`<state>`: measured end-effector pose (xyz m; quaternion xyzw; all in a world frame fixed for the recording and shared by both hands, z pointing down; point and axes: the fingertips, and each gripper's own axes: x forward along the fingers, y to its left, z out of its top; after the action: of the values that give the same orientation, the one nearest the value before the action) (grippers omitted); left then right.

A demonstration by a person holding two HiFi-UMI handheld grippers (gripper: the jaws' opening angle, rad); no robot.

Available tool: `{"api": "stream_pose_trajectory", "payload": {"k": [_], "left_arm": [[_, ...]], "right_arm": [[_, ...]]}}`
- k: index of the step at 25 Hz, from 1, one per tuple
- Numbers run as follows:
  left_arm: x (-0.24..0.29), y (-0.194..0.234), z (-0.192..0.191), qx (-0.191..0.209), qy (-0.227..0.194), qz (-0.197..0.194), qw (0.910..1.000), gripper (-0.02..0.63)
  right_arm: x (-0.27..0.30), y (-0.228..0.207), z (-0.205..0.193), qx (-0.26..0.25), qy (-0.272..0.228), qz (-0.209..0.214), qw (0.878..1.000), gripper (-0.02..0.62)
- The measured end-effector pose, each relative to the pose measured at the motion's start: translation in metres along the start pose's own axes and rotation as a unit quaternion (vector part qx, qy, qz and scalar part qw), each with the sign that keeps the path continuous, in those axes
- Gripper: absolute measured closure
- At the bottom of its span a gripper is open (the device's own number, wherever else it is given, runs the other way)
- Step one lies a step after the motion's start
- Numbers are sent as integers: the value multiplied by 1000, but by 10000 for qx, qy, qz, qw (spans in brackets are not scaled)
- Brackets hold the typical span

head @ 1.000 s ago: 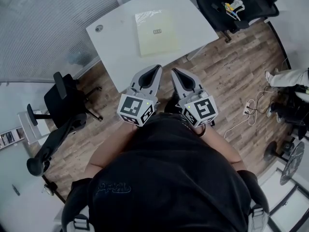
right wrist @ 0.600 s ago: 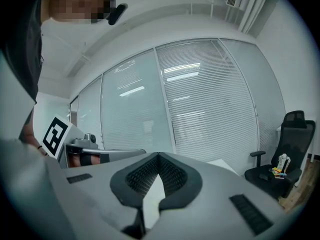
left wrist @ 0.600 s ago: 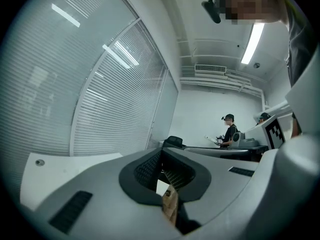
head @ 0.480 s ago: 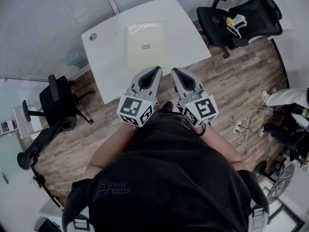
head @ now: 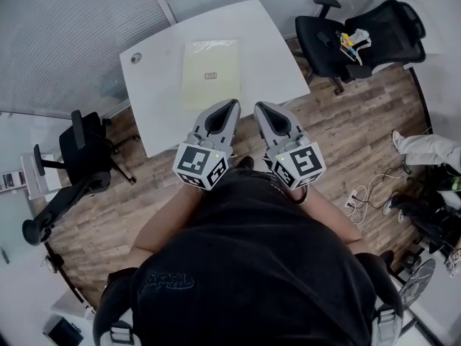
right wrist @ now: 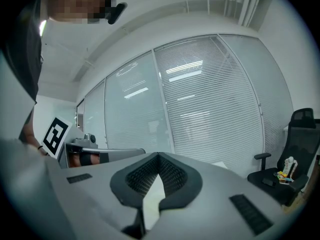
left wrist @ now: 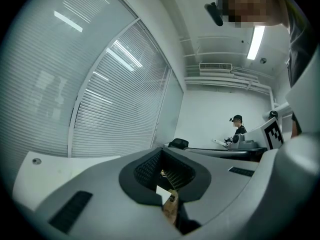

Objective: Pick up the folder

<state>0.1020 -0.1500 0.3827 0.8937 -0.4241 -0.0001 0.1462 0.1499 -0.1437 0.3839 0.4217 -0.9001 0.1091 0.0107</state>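
A pale yellow folder (head: 209, 72) with a small label lies flat on the white table (head: 270, 49) in the head view. My left gripper (head: 232, 105) and right gripper (head: 258, 108) are side by side at chest height, both shut and empty, tips at the table's near edge, short of the folder. In the left gripper view the shut jaws (left wrist: 165, 156) fill the lower frame and the folder is hidden. Through the right gripper's closed jaws (right wrist: 159, 159) a pale sliver of the folder (right wrist: 152, 199) shows.
A black office chair (head: 349, 38) with small items on its seat stands right of the table, another black chair (head: 83, 150) to the left. Glass walls with blinds (head: 65, 34) run behind the table. Cables (head: 371, 189) and a person's legs (head: 428, 150) are on the wooden floor at right.
Both grippers and I have moved toward the table; the table and folder now sit closer to the gripper tips and further left in the head view. Jaws stayed shut.
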Motion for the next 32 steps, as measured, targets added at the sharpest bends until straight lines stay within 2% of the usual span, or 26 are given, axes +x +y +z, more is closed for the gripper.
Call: {"api": "stream_pose_trajectory", "payload": {"k": [16,25,32], "left_arm": [[30,14,0,16,122,-129,9998,594],[46,54,8,10,162,-206,9997,594],[55,106,13,12,327,-278,9991,594]], "right_arm": [[19,-31,0,125,44,-179,9998,574],[59,-41,-1,182,163,-358,9991,574],[109,-49,-4,256,289,-561,9977,574]]}}
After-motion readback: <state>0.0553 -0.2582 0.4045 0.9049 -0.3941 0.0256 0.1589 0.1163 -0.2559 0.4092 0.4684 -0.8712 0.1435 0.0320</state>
